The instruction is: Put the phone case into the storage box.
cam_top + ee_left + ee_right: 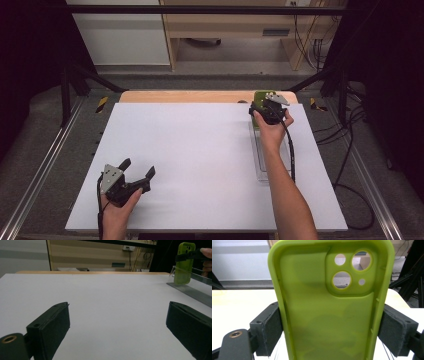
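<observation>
A lime-green phone case stands upright between the pads of my right gripper, which is shut on its two long edges. From above, that right gripper holds the green case at the far right of the white table, over the far end of a clear tray. In the left gripper view the case shows far off at the upper right. My left gripper rests near the front left corner, open, with nothing between its pads.
The white table top lies on a wooden board whose far edge shows. Black frame bars and cables flank the table. The clear tray lies along the right side under my right forearm.
</observation>
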`<state>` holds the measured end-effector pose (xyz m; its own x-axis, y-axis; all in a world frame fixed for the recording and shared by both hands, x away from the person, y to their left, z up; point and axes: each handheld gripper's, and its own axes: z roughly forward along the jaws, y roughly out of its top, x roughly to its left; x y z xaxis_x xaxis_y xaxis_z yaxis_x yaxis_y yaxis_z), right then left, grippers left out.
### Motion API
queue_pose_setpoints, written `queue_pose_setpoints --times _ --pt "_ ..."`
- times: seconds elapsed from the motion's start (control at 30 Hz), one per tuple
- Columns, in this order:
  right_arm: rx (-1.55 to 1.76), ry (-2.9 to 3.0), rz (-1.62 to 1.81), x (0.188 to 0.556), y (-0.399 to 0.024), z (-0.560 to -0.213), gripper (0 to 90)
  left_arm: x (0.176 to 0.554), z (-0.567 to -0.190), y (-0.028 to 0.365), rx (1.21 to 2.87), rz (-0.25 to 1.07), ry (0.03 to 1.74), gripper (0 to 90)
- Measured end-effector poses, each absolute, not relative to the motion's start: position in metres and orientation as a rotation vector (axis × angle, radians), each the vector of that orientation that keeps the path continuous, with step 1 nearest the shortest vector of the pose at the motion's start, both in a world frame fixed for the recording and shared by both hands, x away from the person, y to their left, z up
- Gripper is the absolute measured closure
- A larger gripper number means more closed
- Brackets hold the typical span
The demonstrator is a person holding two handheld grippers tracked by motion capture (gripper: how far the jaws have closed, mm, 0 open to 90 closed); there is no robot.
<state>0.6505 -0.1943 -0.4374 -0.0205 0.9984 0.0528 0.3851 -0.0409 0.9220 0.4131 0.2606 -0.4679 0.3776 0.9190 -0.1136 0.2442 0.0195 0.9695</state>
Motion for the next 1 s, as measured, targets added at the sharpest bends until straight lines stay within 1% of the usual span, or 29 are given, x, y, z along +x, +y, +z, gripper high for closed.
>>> queue_pose_setpoints --times 1.0 --pt "1.490 1.509 1.073 0.6538 -0.1938 -0.4443 15.6 0.4118 -0.4672 0.2543 1.532 0.776 1.065 5.1"
